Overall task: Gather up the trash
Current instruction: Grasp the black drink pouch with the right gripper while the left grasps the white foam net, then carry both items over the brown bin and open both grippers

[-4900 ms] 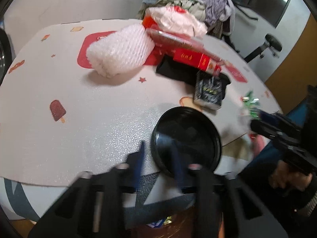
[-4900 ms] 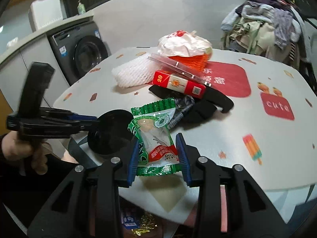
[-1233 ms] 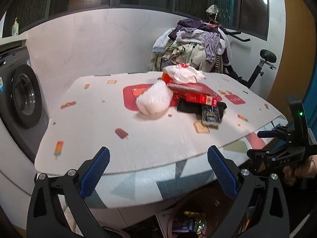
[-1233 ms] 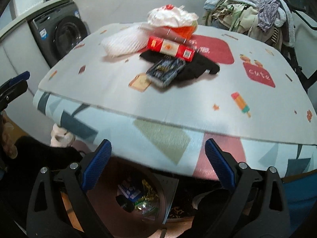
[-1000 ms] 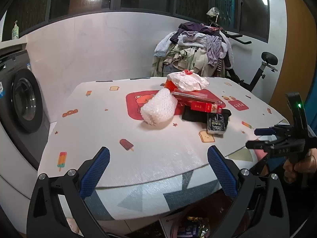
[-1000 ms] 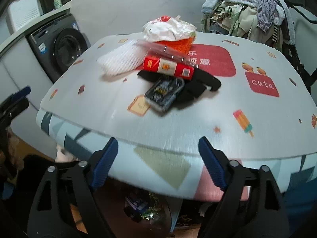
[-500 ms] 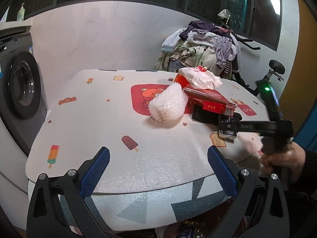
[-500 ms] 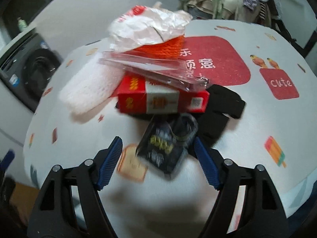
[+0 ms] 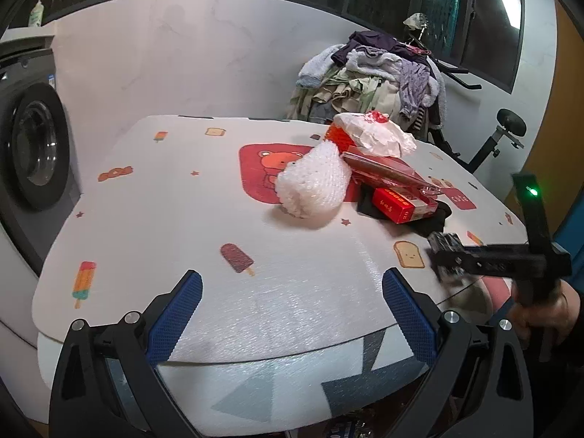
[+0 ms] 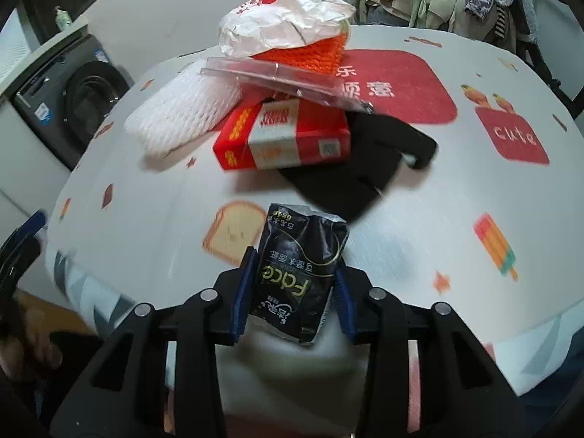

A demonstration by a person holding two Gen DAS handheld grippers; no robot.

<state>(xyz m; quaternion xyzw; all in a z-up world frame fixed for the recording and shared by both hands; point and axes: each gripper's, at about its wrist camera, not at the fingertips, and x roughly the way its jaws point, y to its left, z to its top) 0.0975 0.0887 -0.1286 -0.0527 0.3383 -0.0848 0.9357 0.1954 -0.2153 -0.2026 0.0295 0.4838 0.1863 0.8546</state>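
Observation:
My right gripper [image 10: 295, 292] is shut on a black tissue packet [image 10: 299, 266] and holds it over the table's near edge; it shows in the left wrist view [image 9: 447, 252] at the right. Behind it lie a red box [image 10: 281, 135], a black cloth [image 10: 368, 160], a clear plastic case [image 10: 277, 76], white foam netting [image 10: 186, 109], orange netting [image 10: 310, 51] and a crumpled white bag [image 10: 284, 18]. My left gripper [image 9: 292, 314] is wide open and empty, in front of the table's near edge. The white foam netting [image 9: 312, 184] lies beyond it.
The table [image 9: 164, 219] has a white cloth with printed pictures. A washing machine [image 9: 33, 146] stands at the left. A heap of clothes [image 9: 372, 76] and an exercise bike [image 9: 500, 135] stand behind the table.
My right gripper has shut on the black tissue packet and drawn it back from the pile toward the table edge. My left gripper stays wide open and has come a little closer to the table.

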